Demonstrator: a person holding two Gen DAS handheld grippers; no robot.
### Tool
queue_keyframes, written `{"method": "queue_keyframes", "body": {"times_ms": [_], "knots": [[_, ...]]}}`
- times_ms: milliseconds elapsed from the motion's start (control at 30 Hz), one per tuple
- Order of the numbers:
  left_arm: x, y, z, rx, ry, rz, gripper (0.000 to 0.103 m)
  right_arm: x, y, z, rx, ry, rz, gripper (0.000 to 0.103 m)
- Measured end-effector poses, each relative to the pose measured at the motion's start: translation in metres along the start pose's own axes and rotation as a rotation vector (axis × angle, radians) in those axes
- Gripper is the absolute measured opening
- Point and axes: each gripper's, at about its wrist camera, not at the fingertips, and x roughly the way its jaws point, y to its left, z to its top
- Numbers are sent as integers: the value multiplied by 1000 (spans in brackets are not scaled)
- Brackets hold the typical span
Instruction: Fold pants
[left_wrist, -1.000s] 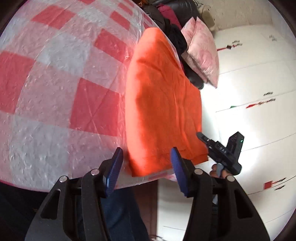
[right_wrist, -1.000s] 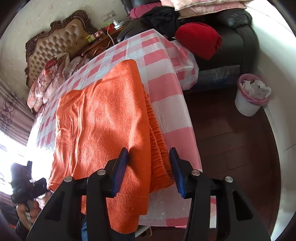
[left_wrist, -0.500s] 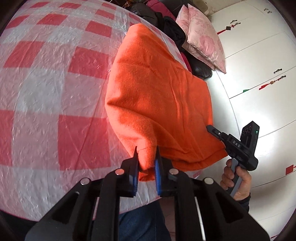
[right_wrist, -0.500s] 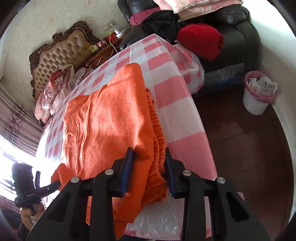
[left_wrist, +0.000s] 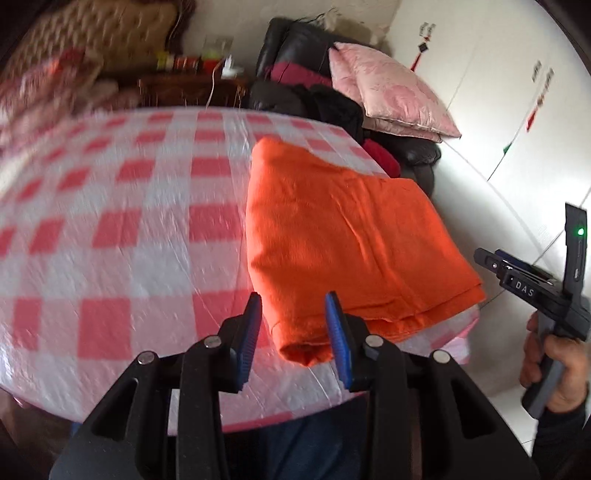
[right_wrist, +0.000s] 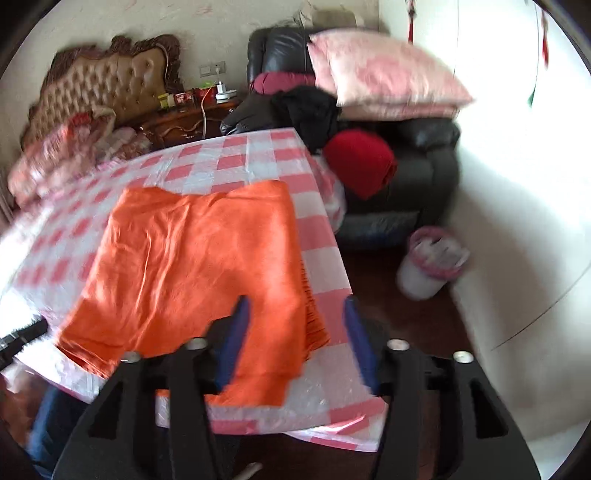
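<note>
Pink pillow (right_wrist: 384, 74) atop black armchair (right_wrist: 428, 162)

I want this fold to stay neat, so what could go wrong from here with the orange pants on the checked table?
1. The orange pants lie at the near edge of the table, one corner over it; they may slide off.
2. Both tongs, left and right, have just been opening with cloth between the fingers but not pinched; a snag could undo the fold.
3. The plastic table cover looks slick.
</note>
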Motion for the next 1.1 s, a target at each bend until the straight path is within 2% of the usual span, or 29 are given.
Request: {"method": "queue_keyframes", "body": {"times_ms": [67, 100, 200, 233, 300, 367, 467, 667, 800, 900, 1000, 1100], "knots": [[1, -16, 0, 77, -34, 48, 36, 7, 18, -10, -23, 17, -26, 59], [7, -24, 0, 115, -35, 50, 36, 13, 24, -13, -34, 33, -41, 58], [24, -36, 1, 164, -60, 82, 36, 33, 29, -24, -39, 78, -76, 58], [30, -38, 1, 178, -60, 82, 36, 36, 27, -26, -32, 85, -76, 58], [48, -41, -2, 199, 2, 83, 36, 39, 25, -30, -19, 99, -66, 59], [60, -37, -7, 165, 61, 83, 36, 40, 22, -31, -18, 100, -64, 60], [61, -34, -11, 164, 55, 78, 37, 41, 23, -33, -24, 96, -69, 62], [63, -33, -19, 176, 31, 111, 47, 41, 23, -40, -10, 84, -61, 62], [65, -23, -20, 129, 22, 123, 65, 41, 21, -41, -2, 79, -53, 62], [66, -19, -20, 118, 20, 114, 67, 42, 20, -42, 1, 73, -48, 63], [65, -24, -21, 155, 4, 134, 67, 43, 16, -43, 12, 71, -40, 66], [66, -24, -22, 166, -2, 141, 68, 37, 6, -35, 57, 86, -3, 66]]}}
